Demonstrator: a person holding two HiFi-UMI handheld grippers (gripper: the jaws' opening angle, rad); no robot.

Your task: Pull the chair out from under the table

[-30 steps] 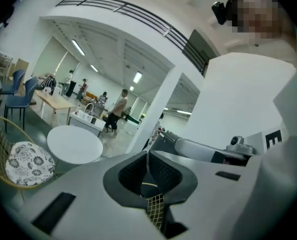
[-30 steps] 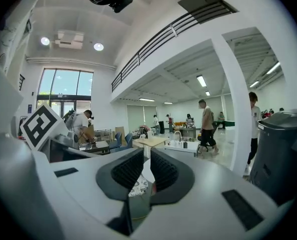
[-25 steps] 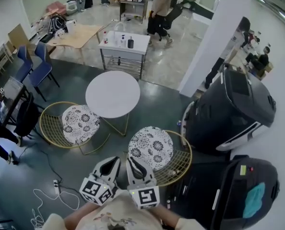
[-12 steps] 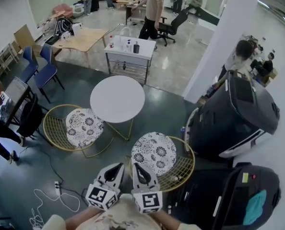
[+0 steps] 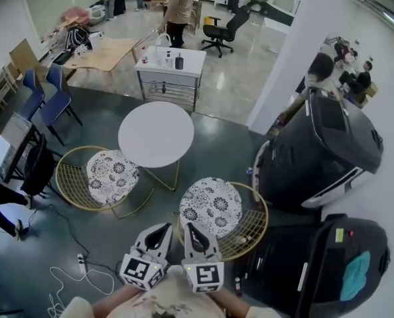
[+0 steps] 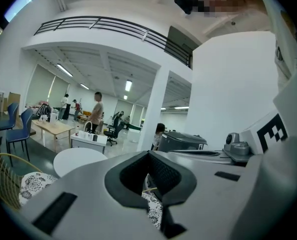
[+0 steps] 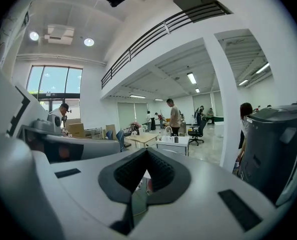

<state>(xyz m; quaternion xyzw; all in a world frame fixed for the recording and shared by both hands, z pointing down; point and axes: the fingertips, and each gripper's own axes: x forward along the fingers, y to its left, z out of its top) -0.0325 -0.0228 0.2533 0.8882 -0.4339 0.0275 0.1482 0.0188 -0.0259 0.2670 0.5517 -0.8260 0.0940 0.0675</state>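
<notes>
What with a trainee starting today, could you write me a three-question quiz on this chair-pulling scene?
1. True or false: the left hand-held gripper and the right hand-held gripper are both shut.
2. How many gold wire chairs stand at the round white table? A one, B two, C four.
3. Fill in: in the head view, the chair nearer the grippers sits to the table's lower ___.
Key: 1 true; 2 B; 3 right.

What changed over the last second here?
The right hand-held gripper closed its jaws at the wire rim of the near chair; whether it pinches the wire is unclear. A person in the background walked left. The left hand-held gripper, shut, the near chair and the round table stayed put.
</notes>
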